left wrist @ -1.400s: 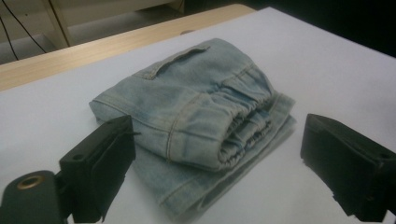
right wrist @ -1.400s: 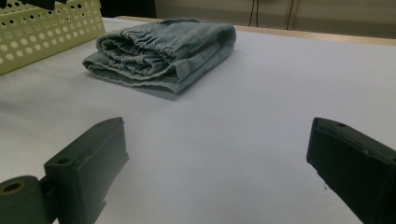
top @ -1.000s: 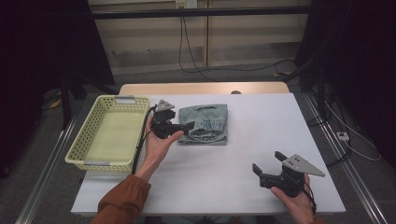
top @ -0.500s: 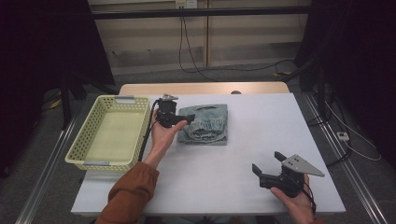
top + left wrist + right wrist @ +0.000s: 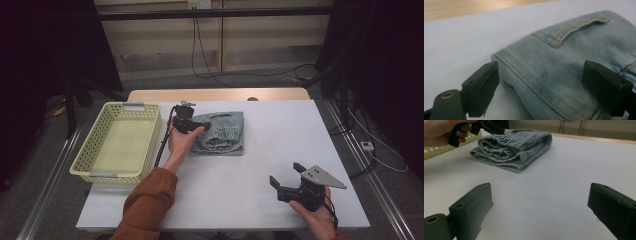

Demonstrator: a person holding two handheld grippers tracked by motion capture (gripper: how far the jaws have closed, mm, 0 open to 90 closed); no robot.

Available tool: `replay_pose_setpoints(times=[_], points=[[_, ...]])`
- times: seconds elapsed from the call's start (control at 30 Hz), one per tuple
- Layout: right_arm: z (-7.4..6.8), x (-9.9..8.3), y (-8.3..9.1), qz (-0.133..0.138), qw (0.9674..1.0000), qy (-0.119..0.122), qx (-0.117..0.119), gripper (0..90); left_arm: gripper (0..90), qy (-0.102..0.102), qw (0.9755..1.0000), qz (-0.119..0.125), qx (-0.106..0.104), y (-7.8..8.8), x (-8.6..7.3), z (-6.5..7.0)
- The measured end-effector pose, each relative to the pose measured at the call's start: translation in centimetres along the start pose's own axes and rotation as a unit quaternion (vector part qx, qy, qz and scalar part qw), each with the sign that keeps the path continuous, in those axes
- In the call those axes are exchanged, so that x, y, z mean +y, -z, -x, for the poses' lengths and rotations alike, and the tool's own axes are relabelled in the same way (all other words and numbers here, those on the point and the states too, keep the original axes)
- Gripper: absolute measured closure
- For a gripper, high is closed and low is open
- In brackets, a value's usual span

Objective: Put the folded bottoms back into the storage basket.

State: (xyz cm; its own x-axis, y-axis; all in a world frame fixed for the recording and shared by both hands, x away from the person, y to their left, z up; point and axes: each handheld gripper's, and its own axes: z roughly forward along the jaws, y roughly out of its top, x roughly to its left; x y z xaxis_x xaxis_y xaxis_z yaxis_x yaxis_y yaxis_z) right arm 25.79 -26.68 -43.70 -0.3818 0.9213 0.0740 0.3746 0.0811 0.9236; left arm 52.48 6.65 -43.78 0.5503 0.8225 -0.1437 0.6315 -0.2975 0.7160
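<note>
My left gripper (image 5: 196,126) had just been closing its still-open fingers around the folded jeans (image 5: 220,132) on the counter (image 5: 225,200), beside the empty basket (image 5: 120,142); nothing gripped yet. My right gripper (image 5: 287,180) waited open.

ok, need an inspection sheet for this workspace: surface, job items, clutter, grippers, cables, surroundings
Surface: white rectangular tabletop, wooden strip along its far edge.
Job's things: folded light-blue denim garment lying flat; pale yellow perforated plastic basket at the table's left, nothing in it.
Clutter: nothing seen.
Grippers: left gripper at the garment's corner, fingers open and just been closing, the denim edge between them, not yet clamped. Right gripper rests at the near right, open, holding nothing.
Cables: black cable trails from the left gripper along the basket; more cables on the floor behind.
Surroundings: dim room, metal rails beside the table.
</note>
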Motion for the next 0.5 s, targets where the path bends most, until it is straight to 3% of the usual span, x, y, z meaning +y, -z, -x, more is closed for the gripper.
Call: replay_pose_setpoints(times=[0.1,0.13,0.17,0.3,0.37,0.5], points=[[0.0,0.0,0.1,0.001,1.0,-0.001,0.001,5.7,15.0,0.003,0.9997,-0.01,0.021,-0.3,-0.3,-0.4],[0.0,0.0,0.1,0.0,1.0,-0.002,0.0,5.7,15.1,-0.005,0.9986,-0.017,0.05,-0.4,-0.3,-0.3],[0.1,0.0,0.0,0.0,1.0,-0.001,0.001,5.7,13.3,-0.005,0.9983,-0.018,0.056,-0.6,-0.4,-0.5],[0.0,-0.1,0.0,-0.005,1.0,-0.001,0.0,5.6,13.4,0.027,0.9988,-0.033,0.025,-1.0,-0.8,-1.1],[0.0,-0.1,0.0,-0.004,1.0,-0.001,0.0,5.6,17.5,0.038,0.9985,-0.038,0.009,-1.2,-0.8,-1.2],[0.0,-0.1,-0.1,-0.007,1.0,-0.001,-0.001,5.6,18.3,0.041,0.9982,-0.043,0.012,-1.3,-0.7,-1.1]])
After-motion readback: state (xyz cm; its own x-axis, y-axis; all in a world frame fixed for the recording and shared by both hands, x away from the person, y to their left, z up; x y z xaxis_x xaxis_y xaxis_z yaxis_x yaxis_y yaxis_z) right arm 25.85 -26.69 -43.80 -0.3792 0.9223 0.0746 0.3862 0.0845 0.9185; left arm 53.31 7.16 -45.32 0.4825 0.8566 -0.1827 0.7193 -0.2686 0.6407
